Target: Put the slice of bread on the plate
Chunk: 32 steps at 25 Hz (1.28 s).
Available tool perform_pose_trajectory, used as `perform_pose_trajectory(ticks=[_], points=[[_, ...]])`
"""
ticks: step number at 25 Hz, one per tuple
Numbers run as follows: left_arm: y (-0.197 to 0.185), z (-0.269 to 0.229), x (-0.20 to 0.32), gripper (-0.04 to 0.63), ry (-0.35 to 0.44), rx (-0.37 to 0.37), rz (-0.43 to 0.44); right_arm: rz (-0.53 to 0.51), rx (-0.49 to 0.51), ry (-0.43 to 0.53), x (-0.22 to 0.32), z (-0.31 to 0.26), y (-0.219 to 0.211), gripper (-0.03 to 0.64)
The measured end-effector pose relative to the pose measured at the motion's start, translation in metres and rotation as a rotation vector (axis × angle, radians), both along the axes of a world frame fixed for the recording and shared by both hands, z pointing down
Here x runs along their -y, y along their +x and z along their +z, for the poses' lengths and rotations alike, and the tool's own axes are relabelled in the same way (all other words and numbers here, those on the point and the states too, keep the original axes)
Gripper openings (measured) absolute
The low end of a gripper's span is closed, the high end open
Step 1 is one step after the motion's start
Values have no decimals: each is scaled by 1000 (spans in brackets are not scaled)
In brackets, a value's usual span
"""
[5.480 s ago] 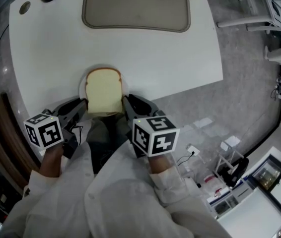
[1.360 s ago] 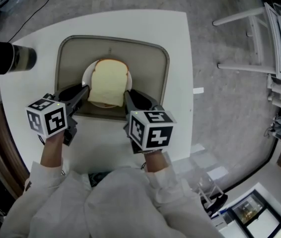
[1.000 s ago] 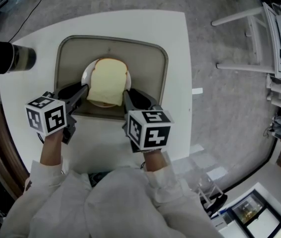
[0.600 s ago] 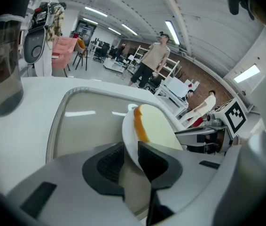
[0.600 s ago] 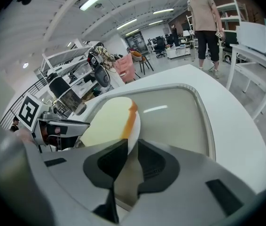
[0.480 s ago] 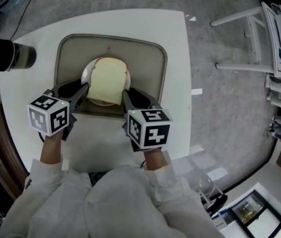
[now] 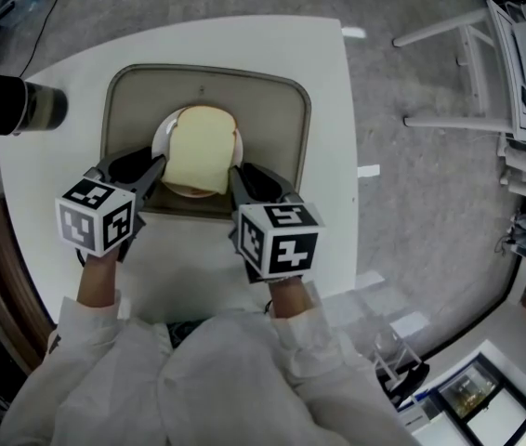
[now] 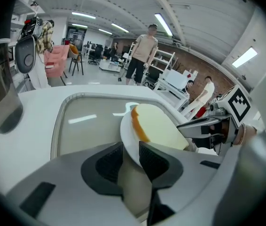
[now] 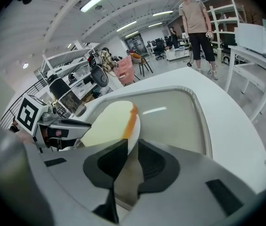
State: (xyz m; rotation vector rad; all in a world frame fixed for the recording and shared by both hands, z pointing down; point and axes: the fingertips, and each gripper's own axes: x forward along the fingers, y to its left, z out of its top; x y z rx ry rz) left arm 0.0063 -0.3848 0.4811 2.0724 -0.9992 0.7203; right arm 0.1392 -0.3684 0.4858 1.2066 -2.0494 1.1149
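Compared with the first earlier picture, where you held the plate (image 7: 159, 139) at the near edge of the bench (image 7: 330, 203), the plate is now over the beige tray (image 7: 277, 124) in the upper left of the head view. During the last second the plate and your hands stay almost where they were. Only the marker cube (image 7: 96, 217) of your left gripper (image 7: 151, 167) has rolled a little, so more of its top face shows.

The jaws of your left gripper are opening. The left rim of the plate is between them, but the pads no longer squeeze it. Your right gripper (image 7: 241, 177) is clenched on the right rim of the plate.

The slice of bread (image 7: 200, 147) lies flat on the white plate and covers most of it. Its face is pale cream and smooth. Its rounded top points to the upper edge of the frame. In the gripper views you see a golden-brown crust along its edge (image 9: 132, 119).
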Motion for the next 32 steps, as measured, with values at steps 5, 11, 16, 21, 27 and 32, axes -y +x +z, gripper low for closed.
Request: perform_pose_trajectory(ticks=[5, 11, 16, 21, 27, 32], points=[[-7, -10, 4, 91, 49, -12, -39, 16, 12, 32, -2, -8, 3, 55], [-13, -30, -10, 91, 112, -25, -50, 31, 5, 88, -14, -28, 2, 55], [-18, -51, -33, 89, 174, -55, -39, 49, 65, 172, -32, -54, -7, 54], [-18, -85, -59, 87, 267, -150, -39, 94, 136, 308, -59, -91, -11, 34], [-27, -129, -101, 86, 397, -231, -1, 81, 161, 429, -102, -125, -29, 18], [-43, -157, -158, 67, 460, -277, 25, 89, 144, 490, -158, -149, -44, 17]])
